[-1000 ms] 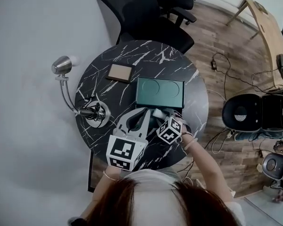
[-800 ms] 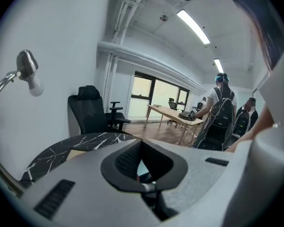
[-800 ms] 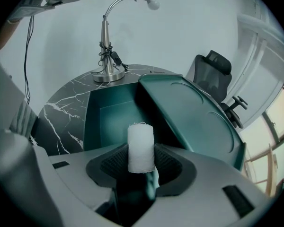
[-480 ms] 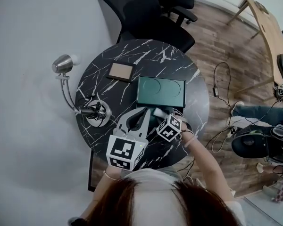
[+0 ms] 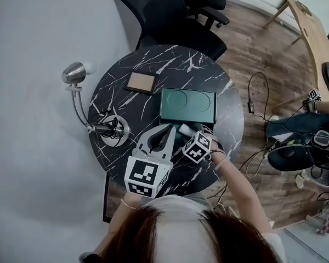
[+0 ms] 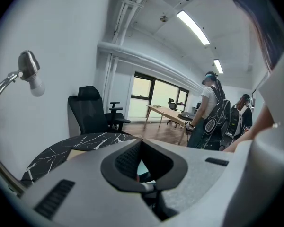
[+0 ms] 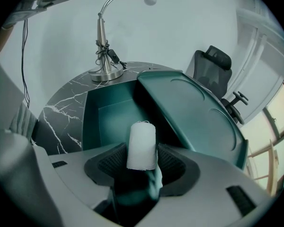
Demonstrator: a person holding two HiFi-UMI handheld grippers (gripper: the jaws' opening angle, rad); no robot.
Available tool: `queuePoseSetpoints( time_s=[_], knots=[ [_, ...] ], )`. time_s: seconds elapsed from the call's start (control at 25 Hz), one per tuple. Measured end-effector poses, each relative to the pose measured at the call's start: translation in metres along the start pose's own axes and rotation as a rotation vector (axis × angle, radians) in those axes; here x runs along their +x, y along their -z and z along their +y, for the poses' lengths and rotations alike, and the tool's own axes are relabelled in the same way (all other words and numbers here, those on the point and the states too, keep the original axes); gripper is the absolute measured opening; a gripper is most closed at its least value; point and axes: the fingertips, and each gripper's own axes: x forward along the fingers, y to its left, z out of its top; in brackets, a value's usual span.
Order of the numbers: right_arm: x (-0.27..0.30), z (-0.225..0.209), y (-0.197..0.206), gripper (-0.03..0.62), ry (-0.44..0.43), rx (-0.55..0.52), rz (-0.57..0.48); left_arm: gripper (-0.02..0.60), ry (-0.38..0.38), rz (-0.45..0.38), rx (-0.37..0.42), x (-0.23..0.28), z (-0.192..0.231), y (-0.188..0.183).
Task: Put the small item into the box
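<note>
One white roll (image 7: 142, 143) sits loose between the pads of the right hand-held gripper (image 7: 142, 161), jaws just opened wide, over the open green box (image 7: 91, 122) by the bench (image 5: 170, 64) near edge | left hand-held gripper (image 6: 141, 142) clenched, just beside box | raised lid (image 7: 194, 112) at box's far side | lamp (image 5: 77, 100) at left edge, tan board (image 5: 140, 83) far-left, both apart from box

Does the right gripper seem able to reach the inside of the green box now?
Likely yes. The lid is swung back, so the green box lies open just beyond the right gripper, with nothing between. Its jaws have just been opening around the white roll.
</note>
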Motion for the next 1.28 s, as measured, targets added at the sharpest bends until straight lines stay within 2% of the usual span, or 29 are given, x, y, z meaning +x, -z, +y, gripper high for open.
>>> queuePoseSetpoints(
  time_s=[0.52, 1.28],
  knots=[
    [-0.016, 0.0, -0.006, 0.225, 0.032, 0.029, -0.027, 0.008, 0.012, -0.019, 0.005, -0.008, -0.007, -0.004],
    [-0.057, 0.007, -0.015, 0.224, 0.11, 0.143, -0.102, 0.008, 0.019, -0.054, 0.032, -0.035, -0.017, -0.007]
  ],
)
